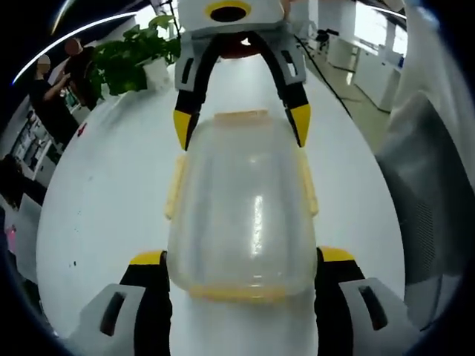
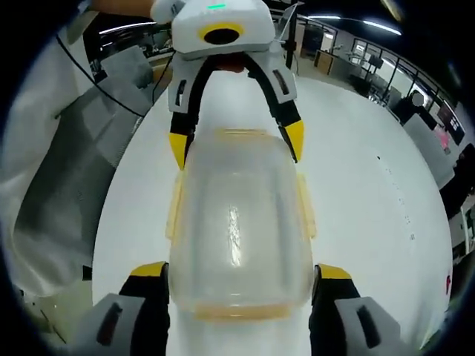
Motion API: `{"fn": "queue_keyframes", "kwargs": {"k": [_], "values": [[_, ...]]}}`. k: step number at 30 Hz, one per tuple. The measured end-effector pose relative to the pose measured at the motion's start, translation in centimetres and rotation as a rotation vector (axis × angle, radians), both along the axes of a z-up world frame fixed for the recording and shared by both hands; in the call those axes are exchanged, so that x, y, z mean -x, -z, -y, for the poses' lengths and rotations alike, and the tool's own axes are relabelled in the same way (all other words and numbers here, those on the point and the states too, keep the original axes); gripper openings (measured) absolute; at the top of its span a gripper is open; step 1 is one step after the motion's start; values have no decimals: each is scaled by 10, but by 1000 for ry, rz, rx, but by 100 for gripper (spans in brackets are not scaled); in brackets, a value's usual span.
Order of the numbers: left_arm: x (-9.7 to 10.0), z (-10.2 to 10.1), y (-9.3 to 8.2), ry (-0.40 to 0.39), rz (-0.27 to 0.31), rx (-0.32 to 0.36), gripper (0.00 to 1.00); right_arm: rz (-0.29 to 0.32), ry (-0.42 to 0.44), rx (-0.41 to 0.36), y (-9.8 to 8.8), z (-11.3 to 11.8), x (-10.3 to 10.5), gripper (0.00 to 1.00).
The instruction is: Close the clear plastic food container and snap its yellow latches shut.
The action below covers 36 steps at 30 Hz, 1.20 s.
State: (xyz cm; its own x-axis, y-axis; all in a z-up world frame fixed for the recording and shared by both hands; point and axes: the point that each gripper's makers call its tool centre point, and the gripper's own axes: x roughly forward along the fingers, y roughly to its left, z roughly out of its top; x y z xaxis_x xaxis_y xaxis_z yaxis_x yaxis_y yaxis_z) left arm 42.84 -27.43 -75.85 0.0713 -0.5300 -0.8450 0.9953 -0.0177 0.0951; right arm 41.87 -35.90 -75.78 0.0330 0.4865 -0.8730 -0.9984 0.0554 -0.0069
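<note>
The clear plastic food container [image 1: 241,211] sits lid-on on the white table [image 1: 104,215], squarely between the two grippers, which face each other across it. In the left gripper view, the left gripper [image 1: 243,256] has its yellow-tipped jaws spread wide, one on each side of the container's near end, close against its walls; whether they press it I cannot tell. The right gripper [image 1: 242,122] stands at the container's far end, its jaws also apart and straddling that end.

In the right gripper view the same container [image 2: 236,222] shows with the right gripper [image 2: 241,271] flanking its near end and the left gripper [image 2: 236,141] at the far one. The yellow latches [image 1: 175,185] along the long sides look pale through the plastic, and it is hard to make out whether they are snapped down. The near edge of the lid blurs into the container's rim.

The table lies open on both long sides of the container. Beyond the container's far end in the left gripper view stands a potted plant [image 1: 130,55], and a person's grey sleeve [image 2: 82,163] crowds the table's edge.
</note>
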Motion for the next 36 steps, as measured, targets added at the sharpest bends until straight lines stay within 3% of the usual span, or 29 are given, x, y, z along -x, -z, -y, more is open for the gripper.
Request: {"fn": "queue_keyframes", "kwargs": {"k": [11, 30, 36], "values": [[0, -41, 0, -10, 5, -5, 77, 1, -15, 4, 0, -41, 0, 77], [5, -147, 0, -48, 5, -20, 77, 2, -55, 23, 1, -145, 2, 77], [5, -172, 1, -43, 7, -26, 77, 3, -49, 29, 2, -171, 2, 77]]}}
